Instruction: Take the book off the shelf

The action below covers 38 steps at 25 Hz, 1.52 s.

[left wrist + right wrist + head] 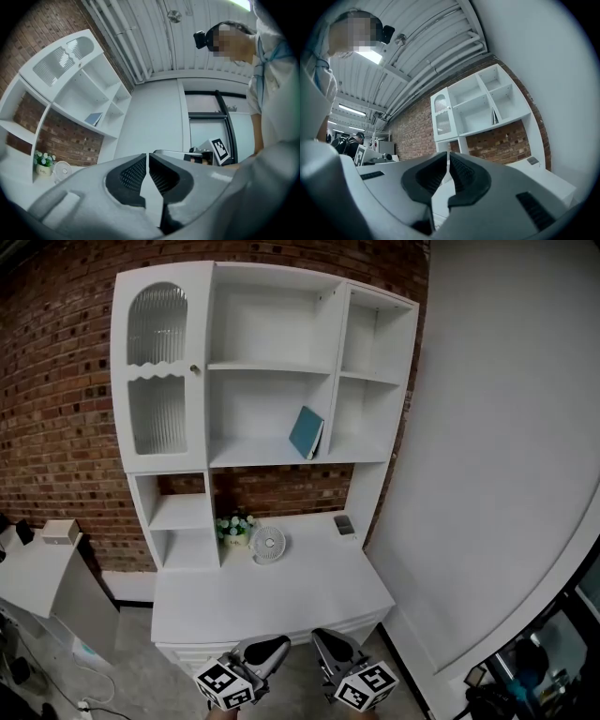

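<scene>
A teal book (307, 432) leans upright against the divider on the lower wide shelf of the white shelf unit (272, 367). The left gripper view shows the book (93, 118) small and far off, and in the right gripper view the book (494, 116) is edge-on. My left gripper (269, 650) and right gripper (327, 649) hang side by side at the bottom of the head view, in front of the desk edge and far below the book. The left gripper (148, 155) and the right gripper (448, 153) both have their jaws together with nothing between them.
The white desk (309, 587) under the shelves carries a small white fan (268, 544), a flower pot (234, 526) and a small dark device (344, 524). A ribbed glass door (157, 371) closes the left column. A white wall runs along the right; a low white cabinet (47, 582) stands left.
</scene>
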Each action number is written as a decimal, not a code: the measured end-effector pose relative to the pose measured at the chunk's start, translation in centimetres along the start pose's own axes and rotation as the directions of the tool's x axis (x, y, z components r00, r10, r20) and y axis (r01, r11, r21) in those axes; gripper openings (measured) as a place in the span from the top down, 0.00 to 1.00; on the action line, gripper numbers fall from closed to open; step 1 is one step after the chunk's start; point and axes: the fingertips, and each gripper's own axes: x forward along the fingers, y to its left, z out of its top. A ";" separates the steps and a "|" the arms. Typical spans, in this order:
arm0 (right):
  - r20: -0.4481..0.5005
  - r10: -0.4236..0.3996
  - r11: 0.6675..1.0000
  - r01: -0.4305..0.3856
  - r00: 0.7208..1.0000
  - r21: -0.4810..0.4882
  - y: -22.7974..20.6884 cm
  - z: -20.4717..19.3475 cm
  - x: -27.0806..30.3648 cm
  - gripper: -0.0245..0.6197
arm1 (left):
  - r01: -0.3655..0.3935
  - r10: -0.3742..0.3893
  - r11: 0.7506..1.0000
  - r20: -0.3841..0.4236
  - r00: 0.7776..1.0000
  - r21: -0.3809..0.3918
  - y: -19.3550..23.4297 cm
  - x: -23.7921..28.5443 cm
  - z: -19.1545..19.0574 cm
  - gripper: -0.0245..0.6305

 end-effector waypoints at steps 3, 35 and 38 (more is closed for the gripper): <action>-0.003 -0.010 1.000 0.010 1.000 -0.007 0.7 -0.2 1.7 0.93 | -0.007 0.007 1.000 0.017 1.000 -0.005 1.9 -1.1 0.8 0.93; 0.001 -0.030 1.000 0.030 1.000 0.006 -6.5 -1.8 17.0 0.85 | -0.002 0.006 0.998 0.062 0.998 -0.063 18.3 0.7 2.6 0.93; -0.002 -0.039 0.999 0.039 0.999 0.014 -9.5 -1.5 18.7 0.84 | 0.004 0.000 0.998 0.057 0.998 -0.058 20.4 3.7 2.5 0.93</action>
